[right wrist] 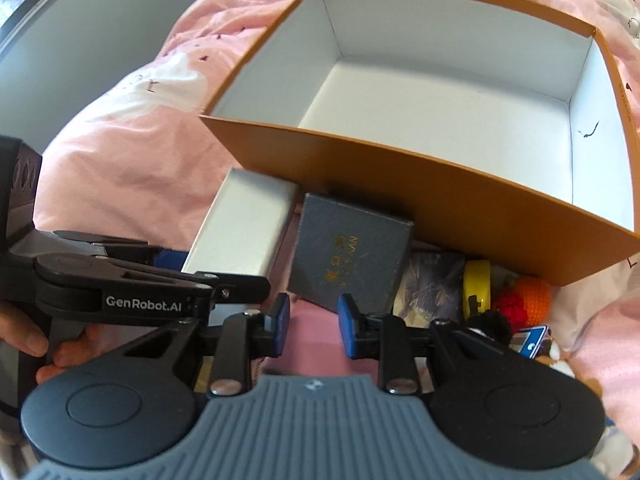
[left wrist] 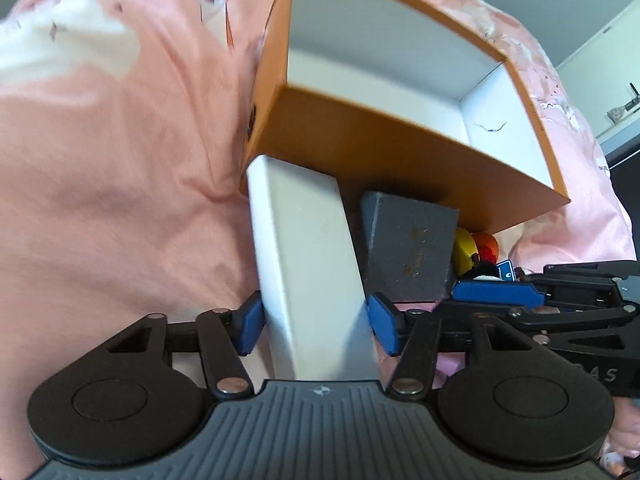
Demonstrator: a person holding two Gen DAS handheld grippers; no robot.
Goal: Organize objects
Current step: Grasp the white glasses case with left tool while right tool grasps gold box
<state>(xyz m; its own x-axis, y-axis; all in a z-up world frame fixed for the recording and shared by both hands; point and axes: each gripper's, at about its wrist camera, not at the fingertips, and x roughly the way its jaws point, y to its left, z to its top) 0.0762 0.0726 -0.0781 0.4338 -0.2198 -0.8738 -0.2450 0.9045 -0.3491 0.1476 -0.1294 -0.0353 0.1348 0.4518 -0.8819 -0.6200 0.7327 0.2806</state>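
My left gripper (left wrist: pixel 316 326) is shut on a long white box (left wrist: pixel 300 240), its blue pads pressing both long sides. The box's far end lies against the outer wall of an orange cardboard box (left wrist: pixel 400 148) with a white, bare inside. The right wrist view shows the same white box (right wrist: pixel 244 224) beside a dark grey box with gold lettering (right wrist: pixel 352 252), both in front of the orange box (right wrist: pixel 440 200). My right gripper (right wrist: pixel 314 326) hangs over pink bedding just short of the grey box, jaws a little apart with nothing between them.
Small things lie against the orange box's near right corner: a picture card (right wrist: pixel 432 284), a yellow ring-shaped piece (right wrist: pixel 477 284), a red and orange knitted ball (right wrist: pixel 524 296), a black fuzzy item (right wrist: pixel 490 324) and a small blue card (right wrist: pixel 530 340). Pink bedding (left wrist: pixel 100 200) lies all around.
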